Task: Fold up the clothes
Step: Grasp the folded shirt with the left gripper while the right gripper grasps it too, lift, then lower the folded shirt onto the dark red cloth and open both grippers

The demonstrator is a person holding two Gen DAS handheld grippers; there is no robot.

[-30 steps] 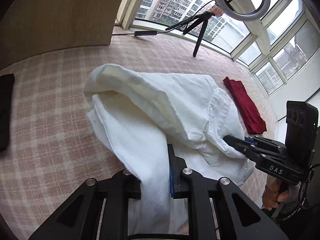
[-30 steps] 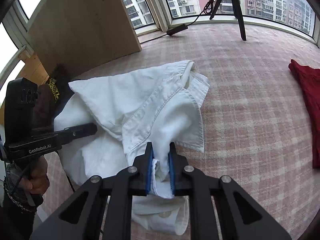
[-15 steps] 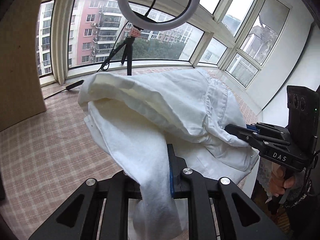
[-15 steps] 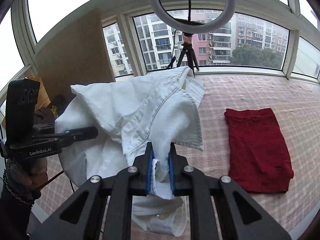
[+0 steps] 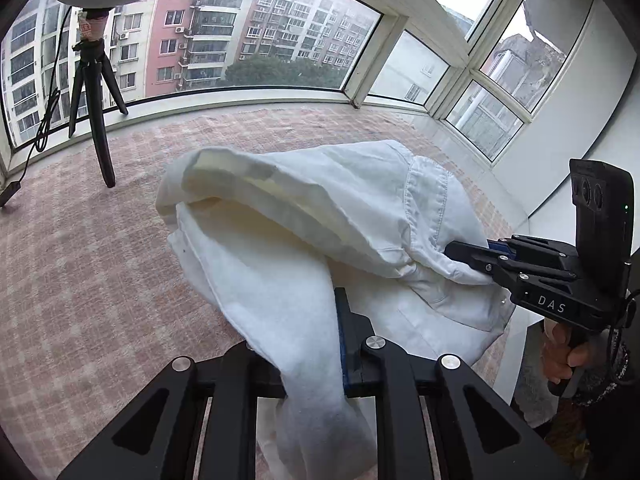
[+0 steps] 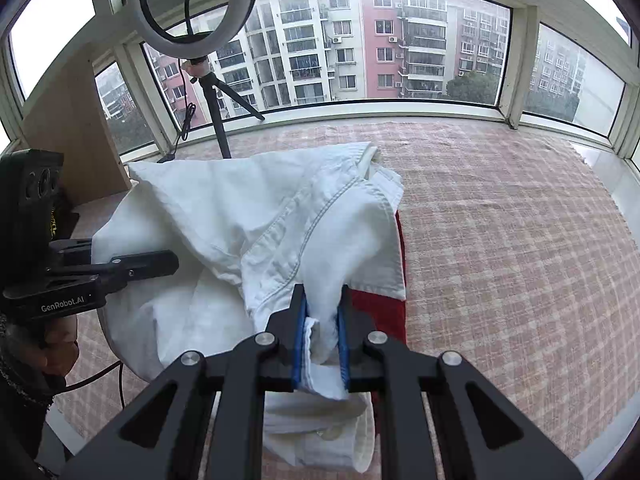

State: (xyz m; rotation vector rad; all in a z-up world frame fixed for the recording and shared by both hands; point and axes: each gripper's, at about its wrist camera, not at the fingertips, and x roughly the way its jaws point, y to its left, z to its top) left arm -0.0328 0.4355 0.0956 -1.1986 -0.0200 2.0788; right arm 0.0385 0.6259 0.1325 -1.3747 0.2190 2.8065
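Both tongs, left (image 5: 316,320) and right (image 6: 320,320), clamp the white garment (image 6: 248,220), which hides most of a red cloth (image 6: 380,308).

I have swung the white garment (image 6: 256,216) up off the pink checked cover (image 6: 520,240) and to my right. It now hangs over the red cloth (image 6: 380,304), hiding most of it, where a second ago that cloth lay well clear.

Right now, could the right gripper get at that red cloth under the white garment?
Probably not: the right gripper is shut on the white garment, which hangs over most of the red cloth. It would have to let go first.
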